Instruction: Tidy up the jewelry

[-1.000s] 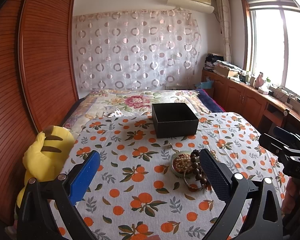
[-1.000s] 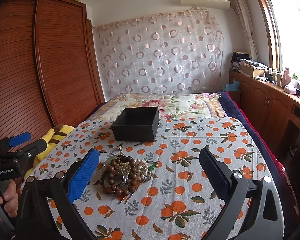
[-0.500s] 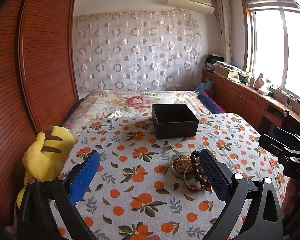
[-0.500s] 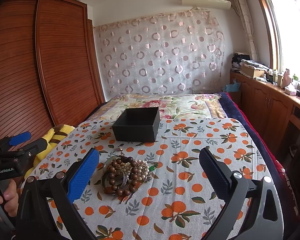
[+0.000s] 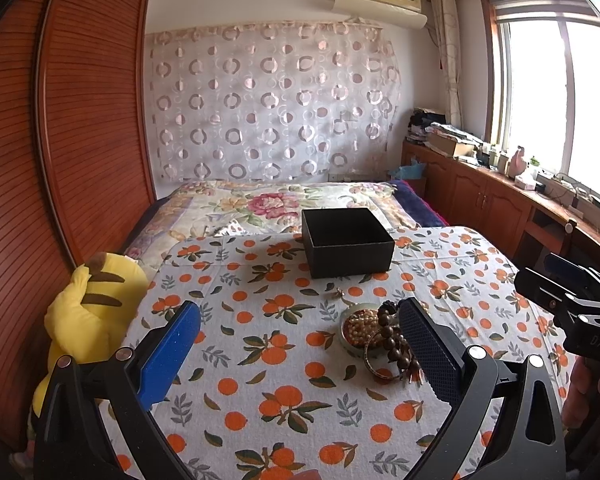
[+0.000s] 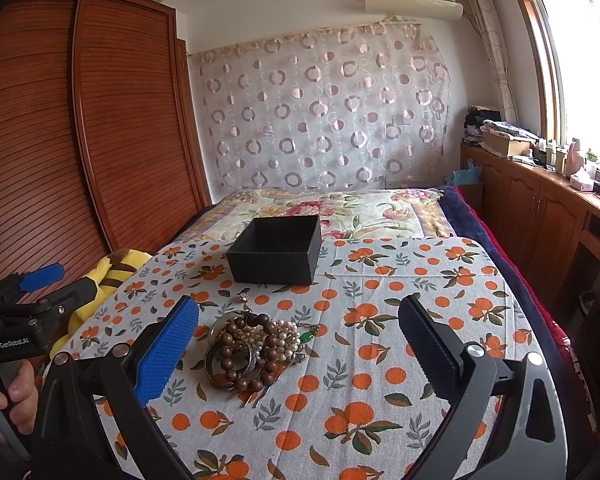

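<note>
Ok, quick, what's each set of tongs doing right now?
Left tongs: open, holding nothing, above the orange-print cotton tablecloth.
Right tongs: open, holding nothing, above the pile of beaded bracelets.

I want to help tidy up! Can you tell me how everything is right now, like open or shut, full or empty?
Square black cardboard box: lid off, upright, looks empty.
Tangled pile of brown wooden beads, pearls and metal bangles: heaped on the orange-print cloth, outside the box.
Small loose trinket: lying alone between pile and box.
Left tongs: open, holding nothing.
Right tongs: open, holding nothing.
</note>
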The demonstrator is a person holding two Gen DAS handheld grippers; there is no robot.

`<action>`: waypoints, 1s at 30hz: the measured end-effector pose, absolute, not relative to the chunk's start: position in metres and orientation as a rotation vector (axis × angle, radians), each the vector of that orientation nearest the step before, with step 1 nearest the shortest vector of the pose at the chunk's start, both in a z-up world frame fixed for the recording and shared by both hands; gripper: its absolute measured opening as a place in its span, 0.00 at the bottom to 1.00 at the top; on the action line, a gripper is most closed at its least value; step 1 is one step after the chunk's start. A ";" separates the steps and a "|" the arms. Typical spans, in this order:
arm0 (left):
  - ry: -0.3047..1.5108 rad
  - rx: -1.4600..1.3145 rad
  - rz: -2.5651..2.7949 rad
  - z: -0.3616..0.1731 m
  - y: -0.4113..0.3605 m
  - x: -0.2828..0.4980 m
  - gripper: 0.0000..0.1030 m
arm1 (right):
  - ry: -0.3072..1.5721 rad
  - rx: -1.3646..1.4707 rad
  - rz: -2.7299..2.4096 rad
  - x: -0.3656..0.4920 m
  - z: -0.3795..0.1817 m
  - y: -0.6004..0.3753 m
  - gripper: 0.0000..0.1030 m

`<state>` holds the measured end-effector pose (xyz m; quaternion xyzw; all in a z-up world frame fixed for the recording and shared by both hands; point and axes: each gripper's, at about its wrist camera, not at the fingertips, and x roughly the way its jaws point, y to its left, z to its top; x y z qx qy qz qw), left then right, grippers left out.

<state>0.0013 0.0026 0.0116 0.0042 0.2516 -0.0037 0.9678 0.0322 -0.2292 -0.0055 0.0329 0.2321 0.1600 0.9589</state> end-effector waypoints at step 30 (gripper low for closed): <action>0.582 -0.005 -0.042 -0.003 -0.008 0.012 0.94 | 0.501 0.047 0.341 0.037 -0.013 -0.219 0.98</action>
